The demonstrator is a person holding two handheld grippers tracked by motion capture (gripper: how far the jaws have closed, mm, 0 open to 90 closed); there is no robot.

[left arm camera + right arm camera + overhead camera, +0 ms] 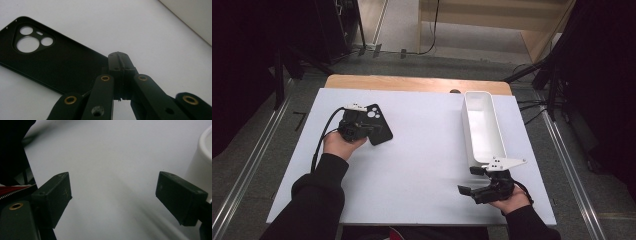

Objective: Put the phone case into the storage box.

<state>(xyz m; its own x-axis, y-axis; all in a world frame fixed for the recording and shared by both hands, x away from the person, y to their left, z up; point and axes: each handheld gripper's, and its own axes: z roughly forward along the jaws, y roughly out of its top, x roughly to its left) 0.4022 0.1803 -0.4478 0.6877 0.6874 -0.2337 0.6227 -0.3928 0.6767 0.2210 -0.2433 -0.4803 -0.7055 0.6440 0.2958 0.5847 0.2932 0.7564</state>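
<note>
Where left hand-held gripper [119, 63] pinches phone case [50, 62], gripped edge hidden.

The left gripper [119, 65] hides the phone case's [50, 62] near corner, so a pinch cannot be told. The white bin [202, 165] is cut off at the frame edge.

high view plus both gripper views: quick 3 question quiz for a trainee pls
1. Fill in: the black plastic phone case with camera cut-outs lies flat on the ___ table cover.
2. True or false: the left tool has its jaws spread wide apart.
3. Which is nearest the right tool? A) the phone case B) the long white plastic bin C) the left tool

Key: 1 white; 2 false, they are shut; 3 B.
</note>
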